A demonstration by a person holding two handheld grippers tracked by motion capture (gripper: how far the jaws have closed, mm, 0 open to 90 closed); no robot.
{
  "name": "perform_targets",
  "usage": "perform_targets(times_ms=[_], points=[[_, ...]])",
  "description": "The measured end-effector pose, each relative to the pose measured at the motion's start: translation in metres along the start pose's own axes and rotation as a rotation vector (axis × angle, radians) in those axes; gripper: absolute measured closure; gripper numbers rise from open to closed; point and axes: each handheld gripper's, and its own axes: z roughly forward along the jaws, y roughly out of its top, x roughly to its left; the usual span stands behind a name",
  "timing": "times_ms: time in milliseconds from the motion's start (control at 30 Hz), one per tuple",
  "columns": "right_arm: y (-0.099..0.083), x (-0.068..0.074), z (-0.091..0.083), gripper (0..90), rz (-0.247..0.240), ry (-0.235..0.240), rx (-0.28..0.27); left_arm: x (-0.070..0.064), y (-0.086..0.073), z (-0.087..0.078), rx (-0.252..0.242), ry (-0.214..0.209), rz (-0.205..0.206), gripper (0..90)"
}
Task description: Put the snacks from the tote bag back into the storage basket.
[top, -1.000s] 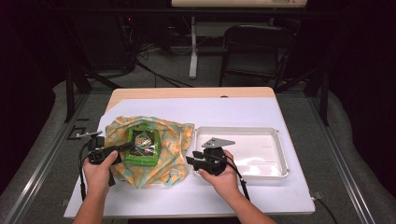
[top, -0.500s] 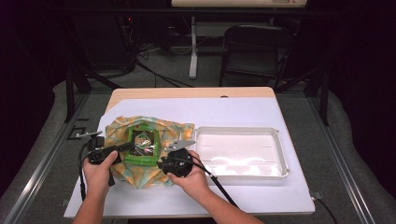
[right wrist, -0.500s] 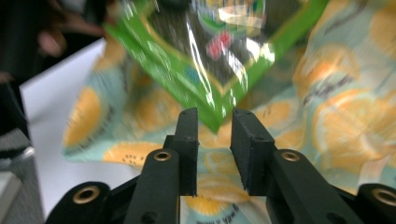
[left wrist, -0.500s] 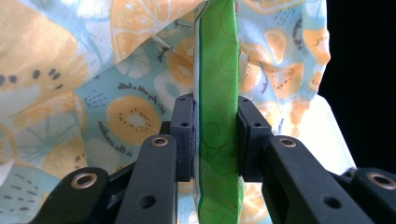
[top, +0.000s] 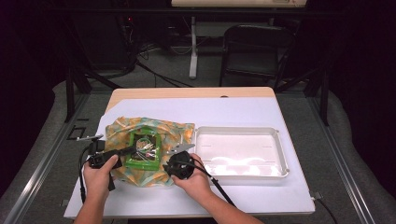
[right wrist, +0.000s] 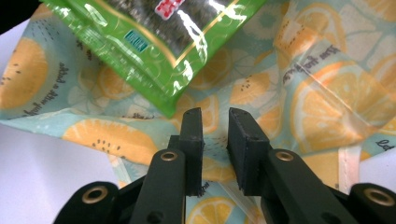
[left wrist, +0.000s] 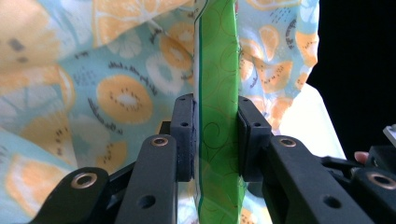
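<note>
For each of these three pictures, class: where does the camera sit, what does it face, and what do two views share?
High view: above the person's side, looking forward and down on the white tray; both forearms show.
Left gripper view: rides the left hand-held gripper, jaws clamping the green packet.
Right gripper view: rides the right hand-held gripper, jaws apart over the fruit-print cloth.
All share packet and cloth.

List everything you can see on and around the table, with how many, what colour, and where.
Packet: one, green, lying on the cloth, its edge clamped in the left gripper.
Cloth: one, light blue with orange fruit slices, left half of the table.
Tray: one, white, right of the cloth.
Table: one, white sheet over a wooden top.
Chair: one, dark, behind the table.
Left gripper: one, black, shut on the packet.
Right gripper: one, black, slightly open, above the cloth near the packet's corner.
</note>
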Motion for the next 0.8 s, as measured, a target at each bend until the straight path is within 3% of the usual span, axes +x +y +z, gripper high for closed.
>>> perform_targets(times_ms=[333,800], points=[[0.001,-0.004,-0.003,75.5,0.009,-0.01,-0.015,-0.007,-0.014,0.002,0.046,0.054,0.055,72.6],[0.003,-0.004,-0.024,73.4,-0.012,0.002,-0.056,-0.015,-0.022,-0.002,0.021,0.067,0.101,72.6]])
